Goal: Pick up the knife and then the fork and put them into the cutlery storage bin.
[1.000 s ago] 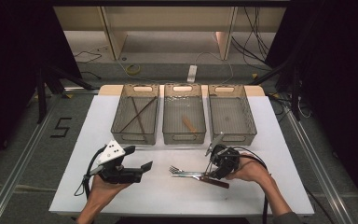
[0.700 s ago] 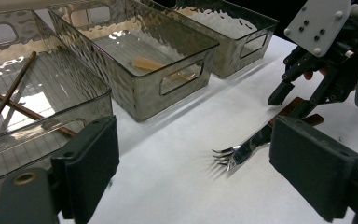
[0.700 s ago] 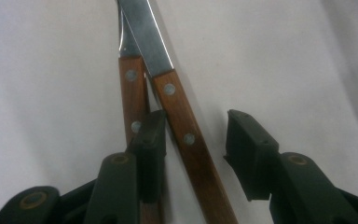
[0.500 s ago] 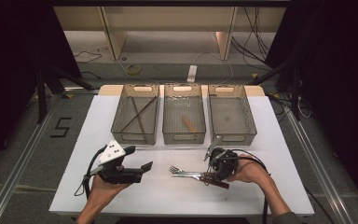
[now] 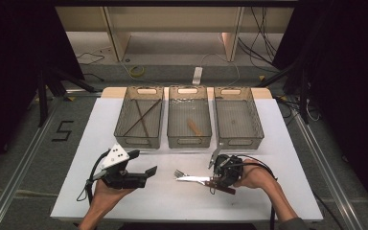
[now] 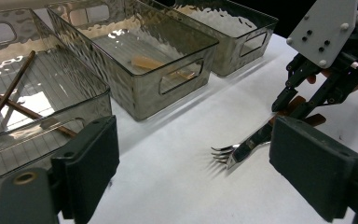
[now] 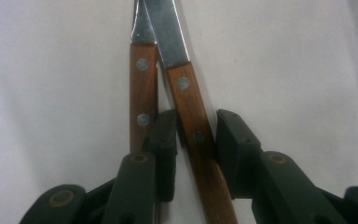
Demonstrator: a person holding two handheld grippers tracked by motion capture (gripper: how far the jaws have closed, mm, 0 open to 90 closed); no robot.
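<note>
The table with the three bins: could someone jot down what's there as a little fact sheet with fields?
surface: white table
left bin: two dark sticks, crossed
middle bin: one light wooden piece
right bin: nothing seen inside
on the table: two wooden-handled utensils lying side by side, one a fork
right gripper: jaws have just been closing, now around one wooden handle; the other handle lies outside them
left gripper: open, held apart from the fork, holds nothing

Three clear bins (image 5: pixel 189 140) side by side at the bench's (image 5: pixel 100 120) far edge: chopsticks (image 5: pixel 141 118) crossed in the left one, a wooden piece (image 5: pixel 194 127) (small, pale) in the middle one.
</note>
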